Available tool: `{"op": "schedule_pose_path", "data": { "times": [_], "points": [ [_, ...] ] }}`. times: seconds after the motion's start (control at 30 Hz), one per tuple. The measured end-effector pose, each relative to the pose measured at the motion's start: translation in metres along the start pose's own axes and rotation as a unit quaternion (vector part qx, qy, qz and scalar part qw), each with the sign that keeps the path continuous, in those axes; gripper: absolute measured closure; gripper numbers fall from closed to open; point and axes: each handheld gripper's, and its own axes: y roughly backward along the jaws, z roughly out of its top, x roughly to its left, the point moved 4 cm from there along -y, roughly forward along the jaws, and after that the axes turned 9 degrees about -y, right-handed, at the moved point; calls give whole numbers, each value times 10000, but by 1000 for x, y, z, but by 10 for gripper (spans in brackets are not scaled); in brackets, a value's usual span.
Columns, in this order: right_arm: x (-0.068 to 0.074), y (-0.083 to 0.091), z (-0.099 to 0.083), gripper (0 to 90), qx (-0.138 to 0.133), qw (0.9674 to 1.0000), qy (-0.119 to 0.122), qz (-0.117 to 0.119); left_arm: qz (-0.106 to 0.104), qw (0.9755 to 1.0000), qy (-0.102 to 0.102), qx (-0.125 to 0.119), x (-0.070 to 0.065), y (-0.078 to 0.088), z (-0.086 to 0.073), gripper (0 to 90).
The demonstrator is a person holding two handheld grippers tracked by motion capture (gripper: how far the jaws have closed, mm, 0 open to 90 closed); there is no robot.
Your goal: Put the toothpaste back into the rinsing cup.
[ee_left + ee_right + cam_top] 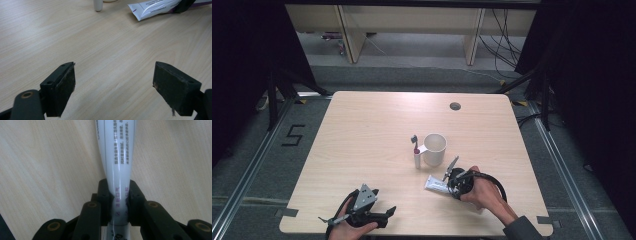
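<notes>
The tabletop [362, 125] carries a cup [435, 148], a toothbrush [416, 151] upright beside it, and a toothpaste tube [435, 184] lying flat near its front edge. The right claw [119, 197] is clamped on the tube; squeezing soft plastic could let it slip or buckle. The left claw [113, 87] rests low, jaws apart, holding nothing.

From my station I see a pale wood-grain table [362, 130] with a round cable hole [455, 106] near its 1 o'clock corner, standing on grey carpet [412, 77]. At 12 o'clock stands light wooden furniture [412, 22] with loose cables [504, 42] hanging toward 1 o'clock. Black curtains [242, 60] close off 9 and 3 o'clock, and a "5" [293, 135] is taped on the floor at 9.
</notes>
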Motion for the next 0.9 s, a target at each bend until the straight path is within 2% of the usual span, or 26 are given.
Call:
{"op": "schedule_pose_path", "data": {
  "times": [0.03, 0.1, 0.2, 0.27, 0.3, 0.33, 0.4, 0.43, 0.47, 0.53, 0.57, 0.6, 0.63, 0.7, 0.73, 0.77, 0.8, 0.9],
  "points": [
    [0, 0, 0, 767, -5, 10000, 32, 11, 7, 10000, 45, -55, -1, -1, 0, 179],
    [0, 0, 1, 767, 76, 10000, -5, -24, -15, 10000, -62, 73, 0, 0, -1, 179],
    [0, -1, 2, 767, 144, 9999, 32, -26, 17, 10000, -10, 35, -2, -1, 0, 179],
    [0, 0, 2, 767, 182, 9998, 22, -30, -4, 9999, -84, 87, -1, 0, -1, 179],
    [0, -1, 3, 767, 236, 9997, 78, -23, -17, 9999, -90, 81, -1, 0, -1, 179],
    [-2, -1, 3, 767, 255, 9995, 158, -121, -20, 9999, -93, 78, -1, 0, -1, 180],
    [0, 0, 2, 767, 415, 9990, 58, -149, -23, 9999, -91, 80, -1, 0, -1, 180],
    [-1, -1, 2, 767, 406, 9990, 135, -137, -23, 9999, -91, 80, -1, 0, -1, 180],
    [2, -1, 2, 768, 417, 9991, 69, -95, -8, 10000, -26, 16, -2, -1, 0, 179],
    [0, -1, 3, 768, 458, 9986, 215, -161, 7, 10000, -45, 32, -2, 0, 0, 180],
    [0, -1, 3, 768, 479, 9985, 216, -167, 12, 10000, -41, 30, -2, 0, 0, 180],
    [2, 0, 3, 768, 509, 9984, 118, -215, -4, 10000, -45, 29, -2, -1, 0, 179],
    [0, -1, 4, 768, 506, 9983, 218, -177, -1, 10000, -59, 44, -2, 0, 0, 180],
    [2, -1, 4, 769, 562, 9981, 178, -173, -22, 9998, -137, 108, -1, 1, 0, 180],
    [1, -1, 4, 770, 561, 9979, 254, -200, -12, 9999, -129, 90, -1, 1, 0, 180],
    [2, -1, 4, 770, 563, 9980, 194, -200, -10, 9999, -129, 59, -1, 1, 0, 180],
    [0, -1, 4, 770, 498, 9981, 317, -187, -9, 10000, -16, -43, -3, -1, 1, 180],
    [-1, 0, 1, 771, 422, 9987, 229, -187, 4, 10000, -41, -9, -1, 0, 1, 180]
  ]
}}
